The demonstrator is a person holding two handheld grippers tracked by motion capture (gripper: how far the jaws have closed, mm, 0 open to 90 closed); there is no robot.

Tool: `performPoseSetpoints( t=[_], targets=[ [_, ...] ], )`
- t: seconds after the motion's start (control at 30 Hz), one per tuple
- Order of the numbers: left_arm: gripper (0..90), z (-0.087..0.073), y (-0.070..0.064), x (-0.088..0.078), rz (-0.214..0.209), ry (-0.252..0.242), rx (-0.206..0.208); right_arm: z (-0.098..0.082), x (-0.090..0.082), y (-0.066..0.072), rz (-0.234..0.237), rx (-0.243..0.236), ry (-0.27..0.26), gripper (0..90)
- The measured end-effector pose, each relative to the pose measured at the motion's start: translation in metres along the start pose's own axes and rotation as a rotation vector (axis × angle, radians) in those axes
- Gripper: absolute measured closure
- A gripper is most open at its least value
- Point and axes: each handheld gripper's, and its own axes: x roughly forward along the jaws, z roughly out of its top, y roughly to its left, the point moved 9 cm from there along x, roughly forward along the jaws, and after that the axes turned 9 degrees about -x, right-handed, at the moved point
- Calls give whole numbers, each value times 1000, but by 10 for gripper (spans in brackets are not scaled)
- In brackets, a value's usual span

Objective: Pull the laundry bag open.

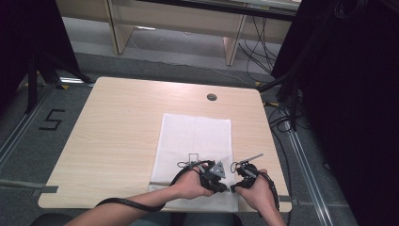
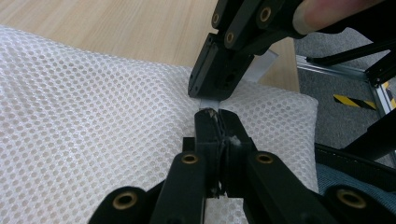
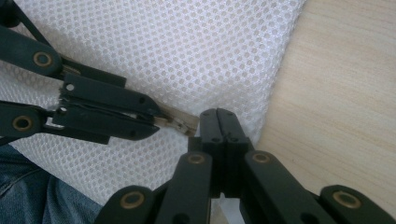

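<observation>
At the near right edge of the pale wood-grain table (image 1: 117, 122), a white perforated mesh fabric sheet (image 1: 195, 136) lies flat. Left gripper (image 2: 212, 114) and right gripper (image 3: 219, 116) are both clamped on a thin flat strip (image 3: 180, 123) at its near edge. Fabric looks light, soft, floppy; best held by edges or corners, likely to sag and bunch.
</observation>
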Motion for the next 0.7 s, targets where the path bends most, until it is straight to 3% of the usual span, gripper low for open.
performPoseSetpoints(
  t=[0.13, 0.17, 0.27, 0.7],
  targets=[
    [873, 0, 0, -2, 0, -2, -15, 1, 1, -1, 7, -18, -5, 900],
    [873, -1, 0, -2, 0, -2, -14, 0, 0, 0, 3, 2, 1, 900],
    [873, -1, 1, -3, 2, 4, 5, 0, 0, 0, 2, 2, 0, 900],
    [873, -2, 1, -9, -3, -1, -4, 0, 0, 0, 2, 2, 0, 900]
  ],
)
